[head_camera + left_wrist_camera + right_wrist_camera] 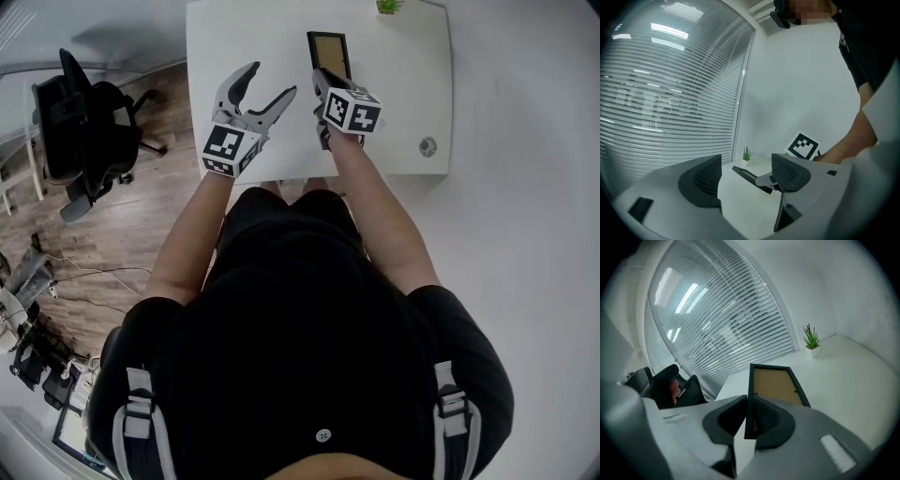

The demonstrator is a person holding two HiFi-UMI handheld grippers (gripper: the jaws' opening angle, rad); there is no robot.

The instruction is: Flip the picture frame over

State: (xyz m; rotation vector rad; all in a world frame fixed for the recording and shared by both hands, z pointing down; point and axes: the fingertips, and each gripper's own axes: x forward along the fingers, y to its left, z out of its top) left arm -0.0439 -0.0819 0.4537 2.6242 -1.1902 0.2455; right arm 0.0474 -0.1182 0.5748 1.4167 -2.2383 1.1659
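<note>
Black picture frame (330,54), brown backing up, at far half of white table (403,103).
R gripper (322,82) clamped on the frame's near short edge (jaws nearly together on the rim); L gripper (271,81) wide open, empty, just beside on the left. Frame's long axis runs away from the person, twd table's far edge.

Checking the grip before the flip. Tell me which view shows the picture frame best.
The right gripper view: the picture frame fills the centre, brown panel showing, near edge pinched in the right tongs. The head view shows it small beyond that gripper; the left gripper view, only an edge-on sliver.
</note>
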